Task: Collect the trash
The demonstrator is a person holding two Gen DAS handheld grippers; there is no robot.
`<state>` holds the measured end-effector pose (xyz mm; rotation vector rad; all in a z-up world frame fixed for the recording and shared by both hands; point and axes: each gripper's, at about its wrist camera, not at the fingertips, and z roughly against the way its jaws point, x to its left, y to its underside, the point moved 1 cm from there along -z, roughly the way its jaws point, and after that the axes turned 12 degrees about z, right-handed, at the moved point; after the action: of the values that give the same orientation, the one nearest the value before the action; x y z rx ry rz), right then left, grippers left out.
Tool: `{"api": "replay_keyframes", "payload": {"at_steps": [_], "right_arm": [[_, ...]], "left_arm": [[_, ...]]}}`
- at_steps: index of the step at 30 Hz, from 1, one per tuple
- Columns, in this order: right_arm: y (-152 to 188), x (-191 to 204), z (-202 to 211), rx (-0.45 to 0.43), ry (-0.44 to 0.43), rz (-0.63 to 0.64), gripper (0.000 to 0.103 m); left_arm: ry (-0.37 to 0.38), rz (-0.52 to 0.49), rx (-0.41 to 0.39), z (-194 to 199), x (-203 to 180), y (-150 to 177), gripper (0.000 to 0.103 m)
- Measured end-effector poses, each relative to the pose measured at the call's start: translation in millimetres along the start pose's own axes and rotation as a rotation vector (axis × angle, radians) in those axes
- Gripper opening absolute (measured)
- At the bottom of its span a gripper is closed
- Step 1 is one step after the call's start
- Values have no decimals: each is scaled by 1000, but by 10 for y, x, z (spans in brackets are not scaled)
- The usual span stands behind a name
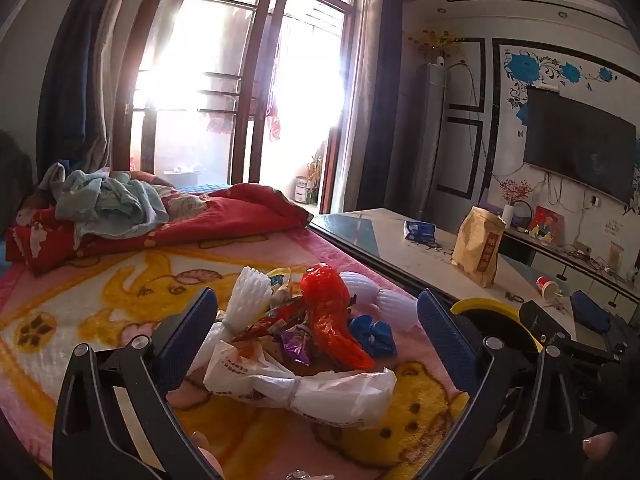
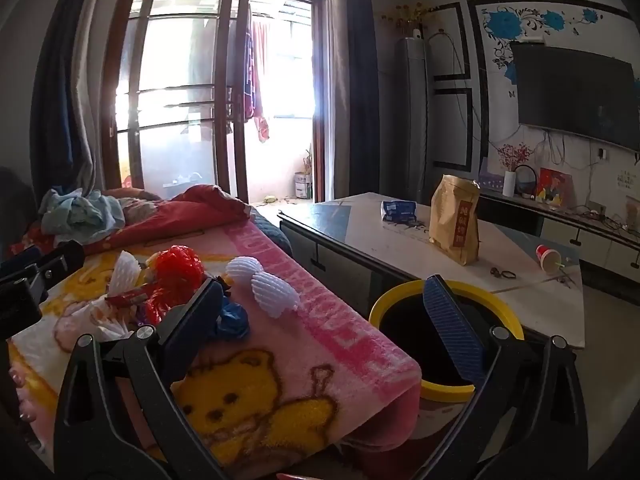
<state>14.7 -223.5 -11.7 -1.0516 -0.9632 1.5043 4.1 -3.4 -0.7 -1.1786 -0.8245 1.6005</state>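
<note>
Blanket (image 1: 120, 280) under trash pile (image 1: 304, 332)

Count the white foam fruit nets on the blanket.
3. One stands upright at the pile's left; two lie side by side right of the red plastic bag, near the blanket's edge. More may be buried under the pile.

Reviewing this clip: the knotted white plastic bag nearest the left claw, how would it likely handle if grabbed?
The white plastic bag looks thin and crumpled, so it is probably floppy and would sag either side of the pinch. It seems light for its size. Its knotted middle looks the firmest place to grip; the film may be slippery. The left claw is open.
</note>
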Motion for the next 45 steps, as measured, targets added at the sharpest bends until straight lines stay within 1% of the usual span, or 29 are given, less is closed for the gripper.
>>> {"api": "replay_keyframes", "payload": {"at_steps": [1,28,36,45], "right_arm": [[-13,73,-17,5,7,8,92],[-17,66,-9,13,17,8,92],[-15,66,-18,14,17,6,92],[39,69,-52,36,12,5,92]], "left_arm": [[0,0,-1,0,-2,2,97],[7,-2,2,-5,-22,25,97],[5,-6,18,-23,-46,62,97],[0,-6,38,-91,3,68,97]]}}
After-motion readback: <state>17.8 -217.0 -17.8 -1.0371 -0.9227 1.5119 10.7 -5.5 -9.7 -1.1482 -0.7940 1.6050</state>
